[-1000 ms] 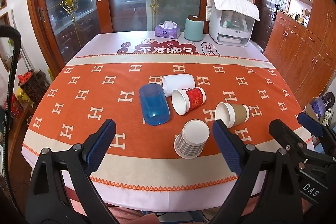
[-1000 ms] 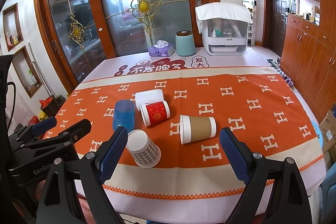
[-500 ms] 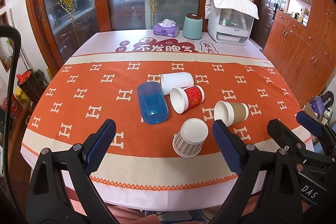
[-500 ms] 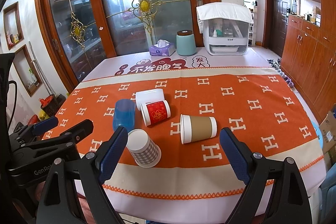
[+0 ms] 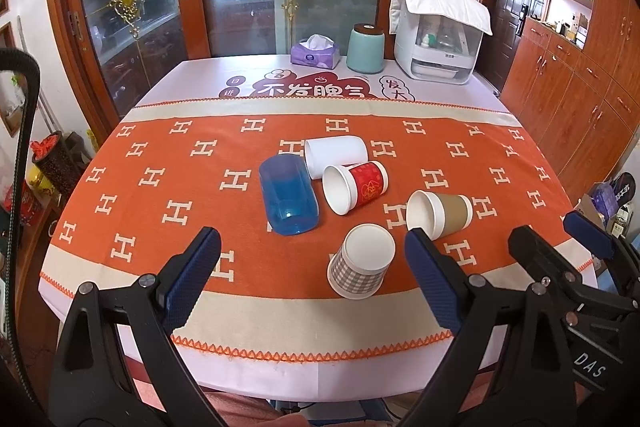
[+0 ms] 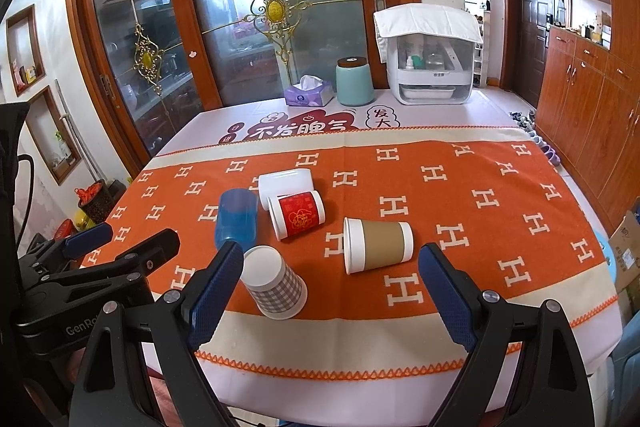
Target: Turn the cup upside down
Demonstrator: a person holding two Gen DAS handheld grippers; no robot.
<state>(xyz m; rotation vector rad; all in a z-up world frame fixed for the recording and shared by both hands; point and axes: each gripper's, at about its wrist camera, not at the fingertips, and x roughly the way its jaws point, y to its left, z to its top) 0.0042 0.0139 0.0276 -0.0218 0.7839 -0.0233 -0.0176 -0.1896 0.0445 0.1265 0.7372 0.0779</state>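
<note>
Several cups lie on their sides on the orange cloth: a blue plastic cup (image 5: 288,198) (image 6: 236,219), a white cup (image 5: 335,155) (image 6: 285,183), a red paper cup (image 5: 356,186) (image 6: 297,214), a brown-sleeved paper cup (image 5: 439,213) (image 6: 377,243) and a grey checked paper cup (image 5: 361,259) (image 6: 275,282). My left gripper (image 5: 312,263) is open and empty, held above the table's near edge. My right gripper (image 6: 331,277) is open and empty, beside it on the right, before the checked and brown cups.
At the table's far end stand a purple tissue box (image 5: 315,51), a teal canister (image 5: 365,47) and a white covered appliance (image 5: 438,35). Glass doors lie behind; wooden cabinets (image 5: 580,75) run along the right. The table (image 5: 280,327) edge is just under the grippers.
Both grippers have risen or drawn back very slightly; the cups sit a touch lower in view. No cup has moved.
</note>
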